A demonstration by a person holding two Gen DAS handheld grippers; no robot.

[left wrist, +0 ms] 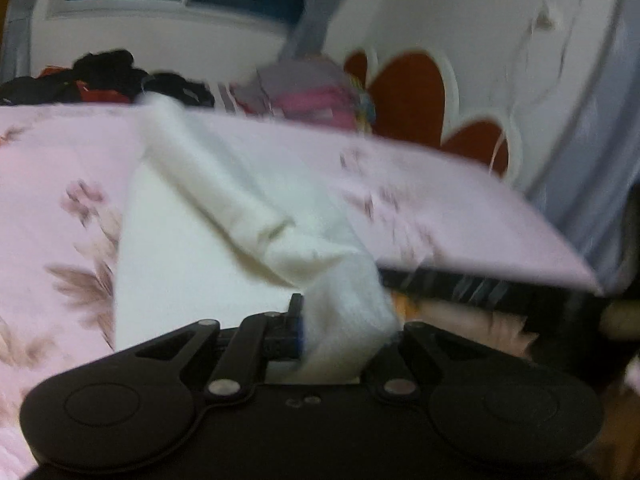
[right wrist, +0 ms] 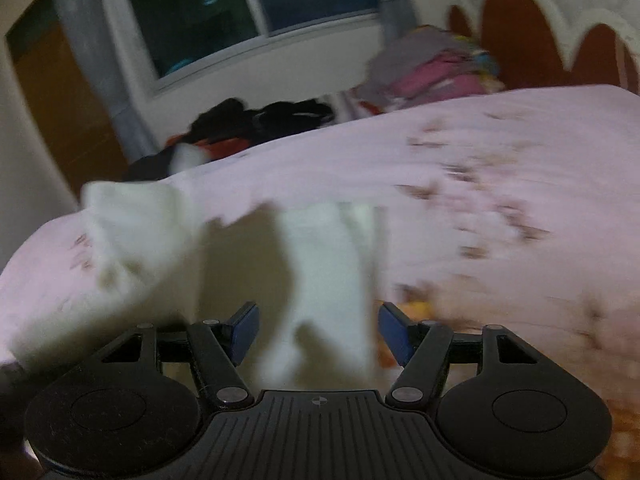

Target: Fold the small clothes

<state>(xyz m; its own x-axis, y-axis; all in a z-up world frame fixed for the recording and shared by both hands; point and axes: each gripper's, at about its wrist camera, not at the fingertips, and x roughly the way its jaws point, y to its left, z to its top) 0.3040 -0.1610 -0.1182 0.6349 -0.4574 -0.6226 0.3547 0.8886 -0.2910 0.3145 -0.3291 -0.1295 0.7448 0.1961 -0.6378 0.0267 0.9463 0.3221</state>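
Observation:
A small white garment (left wrist: 224, 208) lies on the pink flowered bed sheet (left wrist: 60, 160), with one end lifted off it. My left gripper (left wrist: 316, 320) is shut on that lifted end; one black finger (left wrist: 297, 308) shows and the cloth hides the other. In the right wrist view the same white garment (right wrist: 328, 264) runs down between the jaws of my right gripper (right wrist: 320, 328). Those jaws stand open, and the blue pads (right wrist: 245, 330) are apart from the cloth. A raised, blurred part of the garment (right wrist: 132, 232) hangs at the left.
A heap of dark clothes (left wrist: 108, 76) and a stack of folded coloured clothes (left wrist: 316, 96) sit at the far side of the bed. A white and red headboard (left wrist: 408, 92) stands behind. The bed's edge (left wrist: 500, 276) drops off at the right.

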